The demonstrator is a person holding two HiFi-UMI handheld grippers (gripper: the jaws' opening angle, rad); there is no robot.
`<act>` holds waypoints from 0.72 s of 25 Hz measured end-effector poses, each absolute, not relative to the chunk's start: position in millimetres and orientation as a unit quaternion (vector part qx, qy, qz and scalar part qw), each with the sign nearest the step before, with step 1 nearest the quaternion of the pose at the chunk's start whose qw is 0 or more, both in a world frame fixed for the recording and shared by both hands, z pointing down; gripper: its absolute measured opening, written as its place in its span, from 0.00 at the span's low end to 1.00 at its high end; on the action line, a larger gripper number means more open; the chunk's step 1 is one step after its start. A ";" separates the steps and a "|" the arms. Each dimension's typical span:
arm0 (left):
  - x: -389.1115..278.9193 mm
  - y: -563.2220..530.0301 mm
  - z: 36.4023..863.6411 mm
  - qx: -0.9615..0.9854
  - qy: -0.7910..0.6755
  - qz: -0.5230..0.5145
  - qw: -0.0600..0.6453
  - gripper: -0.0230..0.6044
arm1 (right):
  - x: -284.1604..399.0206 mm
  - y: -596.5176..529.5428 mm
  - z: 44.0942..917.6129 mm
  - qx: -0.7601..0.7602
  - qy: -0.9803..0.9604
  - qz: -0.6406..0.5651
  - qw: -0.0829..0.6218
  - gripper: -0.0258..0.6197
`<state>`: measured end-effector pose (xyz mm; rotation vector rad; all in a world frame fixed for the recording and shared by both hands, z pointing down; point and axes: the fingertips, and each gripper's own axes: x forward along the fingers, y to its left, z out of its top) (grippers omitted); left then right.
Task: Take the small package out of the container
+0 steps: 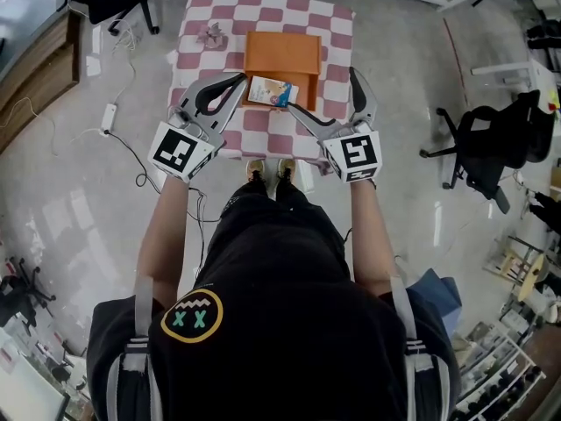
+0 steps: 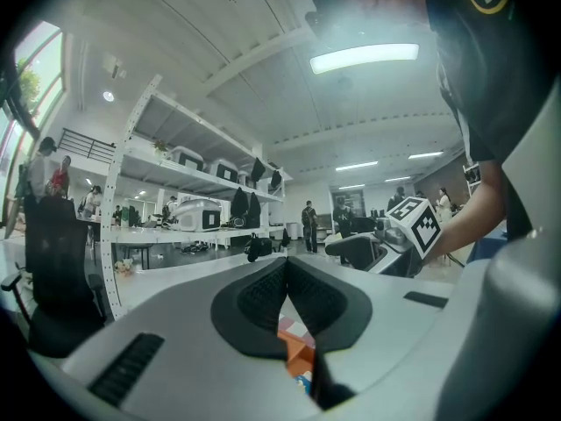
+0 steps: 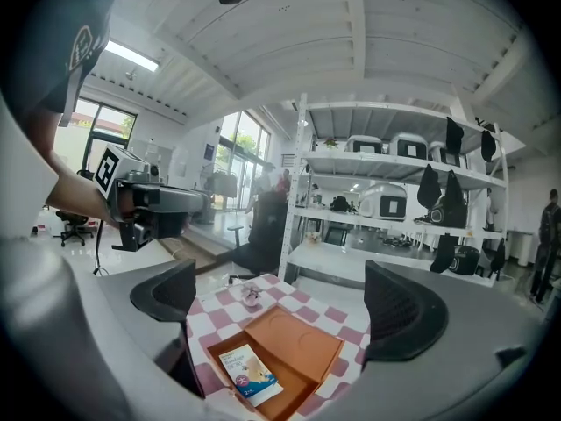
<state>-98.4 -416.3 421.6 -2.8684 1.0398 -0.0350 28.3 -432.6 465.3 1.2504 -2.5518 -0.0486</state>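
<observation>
The small package (image 1: 268,91) lies flat inside the orange container (image 1: 300,90), at the end nearest the person, with its light printed face up. The container's lid is folded open and lies flat on the far side.

The left gripper (image 1: 237,82) hovers just left of the container's near corner. Its jaws are pressed together at the tips and hold nothing. In the left gripper view only a sliver of orange and checkered cloth shows below the meeting pads (image 2: 263,292).

The right gripper (image 1: 322,89) hangs at the container's right near corner with its jaws spread wide and empty. The right gripper view frames the package (image 3: 250,373) and the container (image 3: 296,382) between them.

Both are clear of the package. The container sits on a pink-and-white checkered table (image 1: 333,33). A small crumpled item (image 1: 210,33) rests on the cloth off the container's far left corner.
</observation>
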 end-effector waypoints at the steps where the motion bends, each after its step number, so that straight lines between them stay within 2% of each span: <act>1: -96.7 -418.5 421.7 -0.938 0.343 -0.014 0.046 0.06 | 30.2 -436.1 466.9 0.434 -0.889 -0.016 0.148 0.96; 9: -82.1 -431.2 421.0 -0.932 0.359 -0.026 0.046 0.06 | 43.8 -468.9 491.1 0.422 -0.894 0.007 0.150 0.96; 18: -71.1 -439.5 429.2 -0.930 0.365 -0.036 0.034 0.06 | 44.5 -510.4 581.3 0.409 -0.884 0.134 0.183 0.96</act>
